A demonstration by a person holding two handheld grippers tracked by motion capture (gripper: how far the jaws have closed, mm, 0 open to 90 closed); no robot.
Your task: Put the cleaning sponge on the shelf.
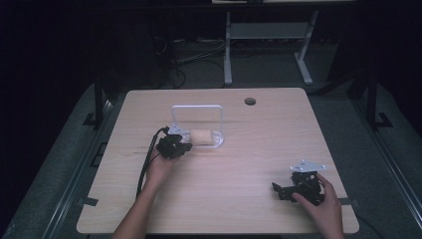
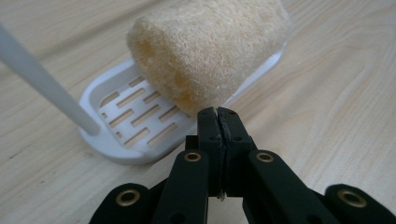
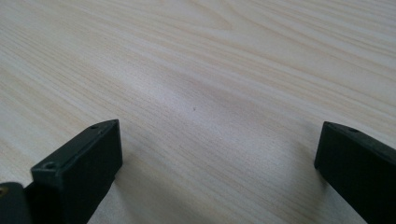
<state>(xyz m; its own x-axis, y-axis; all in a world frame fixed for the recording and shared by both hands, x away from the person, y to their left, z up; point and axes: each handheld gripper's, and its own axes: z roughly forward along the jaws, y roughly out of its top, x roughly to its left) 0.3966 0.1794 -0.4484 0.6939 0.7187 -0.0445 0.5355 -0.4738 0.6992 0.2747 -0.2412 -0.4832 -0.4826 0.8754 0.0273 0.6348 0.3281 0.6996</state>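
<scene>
My left gripper [image 2: 218,112] has its jaws clenched on nothing, tips just short of the sponge [image 2: 205,46] lying in the white rack [image 2: 116,135]. My right gripper [image 3: 217,140] rests on the bench [image 1: 239,199], jaws released.

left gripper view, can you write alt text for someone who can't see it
A beige loofah sponge lies on a white slotted soap tray on a pale wooden table. The left gripper, with its two black jaws pressed together and nothing between them, points at the sponge's near end. A white bar of the tray's frame slants across the left.
</scene>
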